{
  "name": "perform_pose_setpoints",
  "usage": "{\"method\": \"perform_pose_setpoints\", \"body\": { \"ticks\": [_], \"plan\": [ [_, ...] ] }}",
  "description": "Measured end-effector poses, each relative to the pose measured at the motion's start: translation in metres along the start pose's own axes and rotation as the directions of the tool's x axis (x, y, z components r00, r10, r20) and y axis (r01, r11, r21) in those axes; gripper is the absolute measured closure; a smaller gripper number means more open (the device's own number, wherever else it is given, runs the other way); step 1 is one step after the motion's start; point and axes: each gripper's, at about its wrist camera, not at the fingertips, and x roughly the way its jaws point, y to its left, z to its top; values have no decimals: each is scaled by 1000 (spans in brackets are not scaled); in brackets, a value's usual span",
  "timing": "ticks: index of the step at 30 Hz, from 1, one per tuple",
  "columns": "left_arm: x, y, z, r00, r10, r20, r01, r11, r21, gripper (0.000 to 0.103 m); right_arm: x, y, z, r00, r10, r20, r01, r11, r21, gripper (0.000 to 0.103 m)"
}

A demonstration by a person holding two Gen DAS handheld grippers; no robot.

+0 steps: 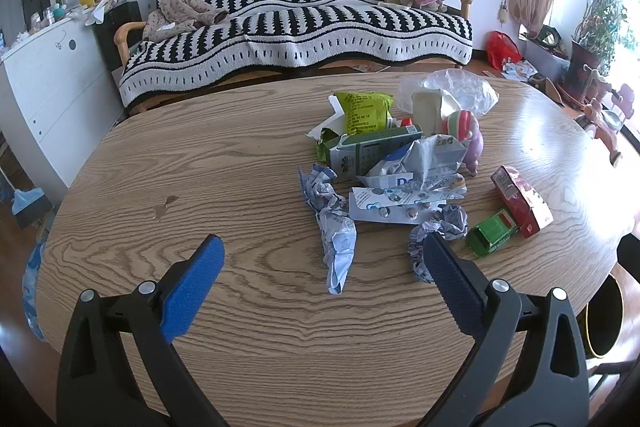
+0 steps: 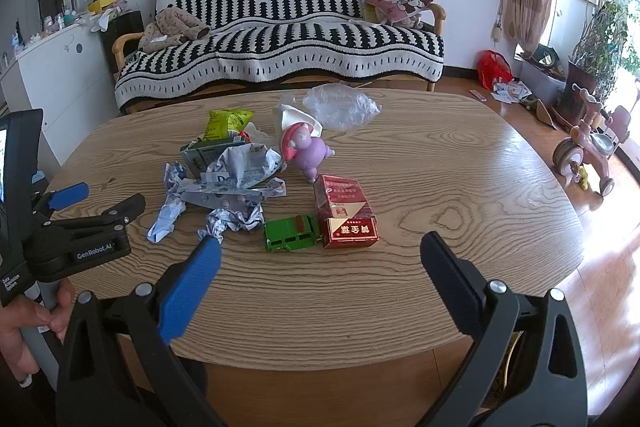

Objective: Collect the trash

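My left tongs (image 1: 322,269) gape wide and empty; my right tongs (image 2: 320,263) too. Nearest, a twisted paper wrapper (image 1: 336,239) lies at twelve o'clock of the left, long axis pointing away.

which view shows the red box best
The right wrist view: the red box lies near the centre, facing the camera, its open flap and printed label visible. In the left wrist view the same box sits far right, angled away, beside the green toy truck.
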Motion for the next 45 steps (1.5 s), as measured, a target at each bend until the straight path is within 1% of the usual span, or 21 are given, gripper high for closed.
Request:
{"method": "perform_pose_setpoints", "body": {
  "ticks": [21, 38, 40, 43, 45],
  "plan": [
    [2, 1, -1, 1000, 3, -2, -3, 1000, 1, 6, -2, 2, 3, 1000, 1, 2, -1, 1000, 0, 6],
    [12, 2, -15, 1000, 3, -20, -3, 1000, 3, 6, 1, 2, 3, 1000, 5, 1, -5, 1000, -3, 7],
    [15, 2, -16, 999, 5, -34, -5, 1000, 4, 6, 5, 3, 5, 1000, 14, -10, -14, 1000, -3, 6],
    [21, 3, -16, 998, 4, -63, -3, 1000, 11, 6, 22, -4, 5, 997, 62, -56, -61, 998, 25, 6],
    [32, 3, -18, 995, 1, -96, 1, 1000, 18, 6, 37, -9, 6, 994, 65, -82, -62, 997, 35, 7]
  ]
}}
